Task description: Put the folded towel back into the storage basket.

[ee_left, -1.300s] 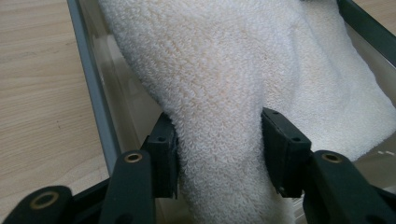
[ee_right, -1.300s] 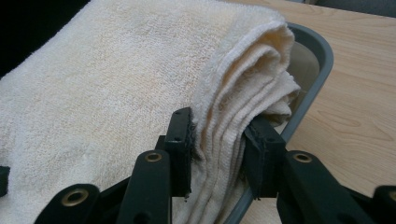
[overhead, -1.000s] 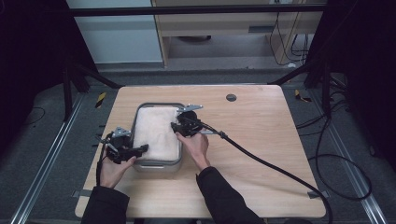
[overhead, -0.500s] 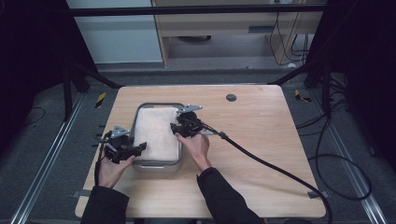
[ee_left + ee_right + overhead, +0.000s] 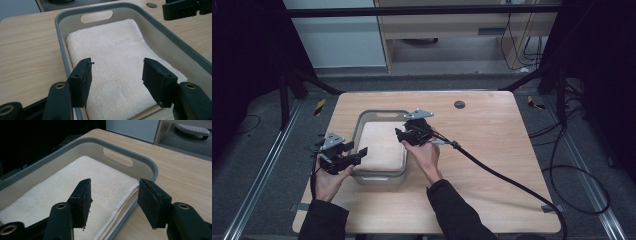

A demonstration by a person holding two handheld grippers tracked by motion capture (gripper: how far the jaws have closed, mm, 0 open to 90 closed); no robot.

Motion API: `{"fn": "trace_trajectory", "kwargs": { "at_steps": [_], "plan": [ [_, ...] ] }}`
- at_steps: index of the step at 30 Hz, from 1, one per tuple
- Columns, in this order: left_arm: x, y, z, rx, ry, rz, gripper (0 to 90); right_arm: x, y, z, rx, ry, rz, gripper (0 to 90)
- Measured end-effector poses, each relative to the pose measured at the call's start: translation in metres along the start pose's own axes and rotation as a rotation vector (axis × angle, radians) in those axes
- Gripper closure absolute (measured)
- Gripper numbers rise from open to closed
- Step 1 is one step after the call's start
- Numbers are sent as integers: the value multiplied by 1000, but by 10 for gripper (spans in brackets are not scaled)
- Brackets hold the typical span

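Observation:
A grey plastic tub (image 5: pixel 379 113) stands on the wooden table with a folded cream towel (image 5: pixel 382 145) lying flat inside it. My left gripper (image 5: pixel 361 154) hovers at the tub's near left side. In the left gripper view the left gripper (image 5: pixel 116 77) is open, one jaw over the tub's rim (image 5: pixel 62 17) and the other over the towel (image 5: pixel 112 50). My right gripper (image 5: pixel 399 134) hangs at the tub's right wall. The right gripper (image 5: pixel 113 195) is open astride the towel's edge (image 5: pixel 75 177) and the rim (image 5: pixel 147 162). Both pairs of jaws have just been opening, and no pad presses on anything.
A thick black cable (image 5: pixel 502 175) trails from the right gripper across the table (image 5: pixel 492 140) to its right front corner. A round dark grommet (image 5: pixel 459 104) sits near the far edge. Dark frame legs and floor cables flank the table.
Both hands stay at the tub's sides with hardly any shift. The towel lies in the tub as before.

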State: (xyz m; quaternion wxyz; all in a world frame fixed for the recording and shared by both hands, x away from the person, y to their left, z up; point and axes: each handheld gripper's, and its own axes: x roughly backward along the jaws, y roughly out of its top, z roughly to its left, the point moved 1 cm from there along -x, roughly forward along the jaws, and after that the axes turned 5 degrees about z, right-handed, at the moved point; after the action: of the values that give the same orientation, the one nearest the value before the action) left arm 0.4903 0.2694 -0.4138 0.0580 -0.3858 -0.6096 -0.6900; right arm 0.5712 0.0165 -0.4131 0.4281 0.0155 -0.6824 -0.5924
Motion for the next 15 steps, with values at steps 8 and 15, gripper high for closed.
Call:
{"fn": "trace_trajectory", "kwargs": {
  "at_steps": [8, 15],
  "plan": [
    [3, 1, -3, -5, 18, -39, 366, 20, -5, -12, 16, 3, -23, 299],
    [3, 0, -6, -12, 16, -62, 339, 42, -14, -24, 50, 2, -51, 224]
  ]
}}
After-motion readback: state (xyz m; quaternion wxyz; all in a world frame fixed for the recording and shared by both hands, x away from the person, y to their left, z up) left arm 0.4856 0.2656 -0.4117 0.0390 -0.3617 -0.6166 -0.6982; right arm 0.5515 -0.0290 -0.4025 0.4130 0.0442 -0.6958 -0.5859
